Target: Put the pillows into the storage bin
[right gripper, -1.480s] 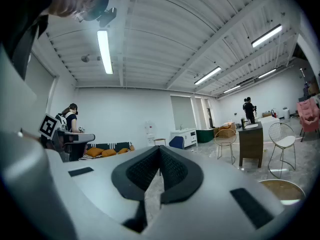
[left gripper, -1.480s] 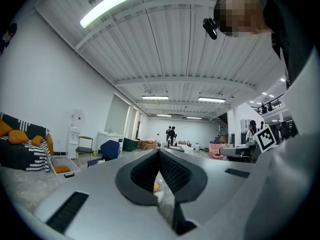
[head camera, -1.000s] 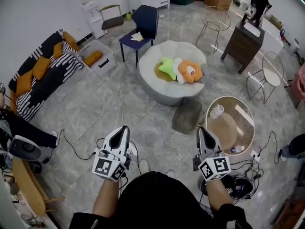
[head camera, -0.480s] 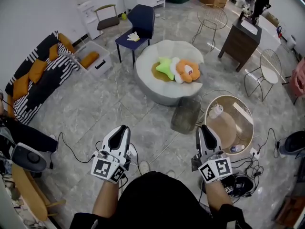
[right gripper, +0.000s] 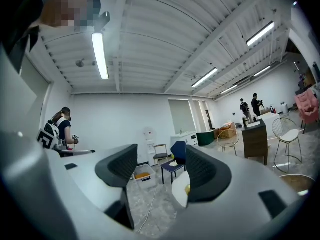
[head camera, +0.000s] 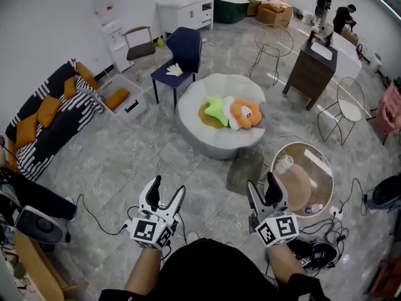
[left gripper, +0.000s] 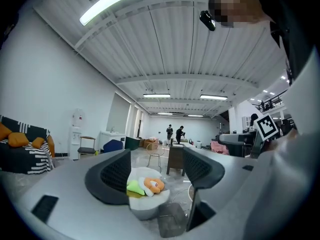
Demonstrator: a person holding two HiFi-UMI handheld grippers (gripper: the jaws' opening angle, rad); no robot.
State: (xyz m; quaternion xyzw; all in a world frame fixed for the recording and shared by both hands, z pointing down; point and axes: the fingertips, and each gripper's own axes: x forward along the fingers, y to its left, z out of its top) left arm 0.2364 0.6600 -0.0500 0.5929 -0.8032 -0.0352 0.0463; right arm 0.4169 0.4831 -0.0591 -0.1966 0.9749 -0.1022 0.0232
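Orange pillow point(head camera: 117, 97) in white storage bin point(head camera: 133, 108), beside sofa point(head camera: 59, 115)

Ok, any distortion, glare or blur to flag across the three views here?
Head view: evenly lit and sharp, but the fisheye bows the striped sofa. Left gripper view: dark vignetted corners, the ceiling lamp blown out, a mosaic patch at top. Right gripper view: same vignette and patch, its lamp strip glaring.

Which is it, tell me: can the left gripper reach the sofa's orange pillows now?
Probably not: the left gripper, jaws just opened and empty, is well short of the orange pillows on the sofa; only floor between.
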